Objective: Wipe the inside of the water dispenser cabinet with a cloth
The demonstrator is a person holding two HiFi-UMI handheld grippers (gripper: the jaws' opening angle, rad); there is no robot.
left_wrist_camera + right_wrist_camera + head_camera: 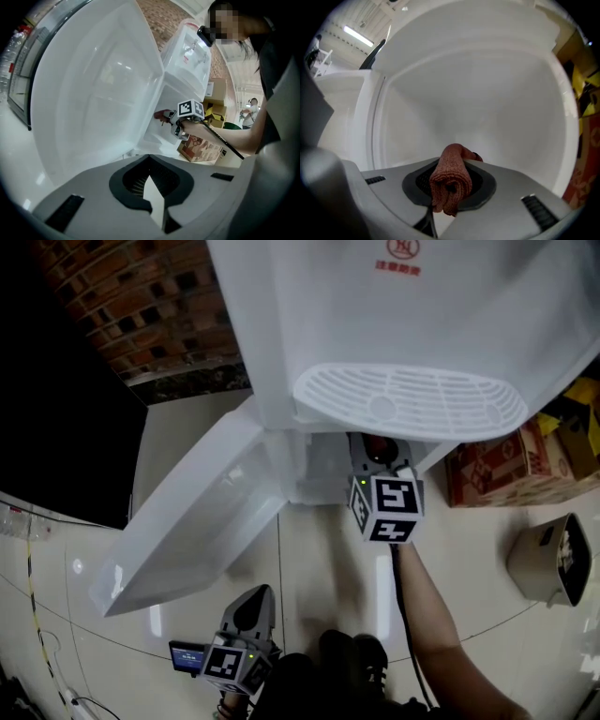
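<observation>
beneath the drip tray of the white water dispenser, the lower cabinet is seen standing open, its door swung out wide to the left over the pale tiled floor. the right gripper is reached into the cabinet mouth, with its marker cube just outside the opening and a person's forearm stretched behind it. its jaws are clamped on a rust-red cloth, which is bunched into a thick roll between them and pokes out past the tips. the cloth is held within the cabinet, facing the smooth white back wall; whether it touches that wall cannot be told. the left gripper is held low and well apart from the cabinet, below the free edge of the door and pointed toward it. its jaws are drawn together at the tips, and nothing is held between them. a printed cardboard box is set on the floor just to the right of the dispenser, and a brick wall is seen behind it.
</observation>
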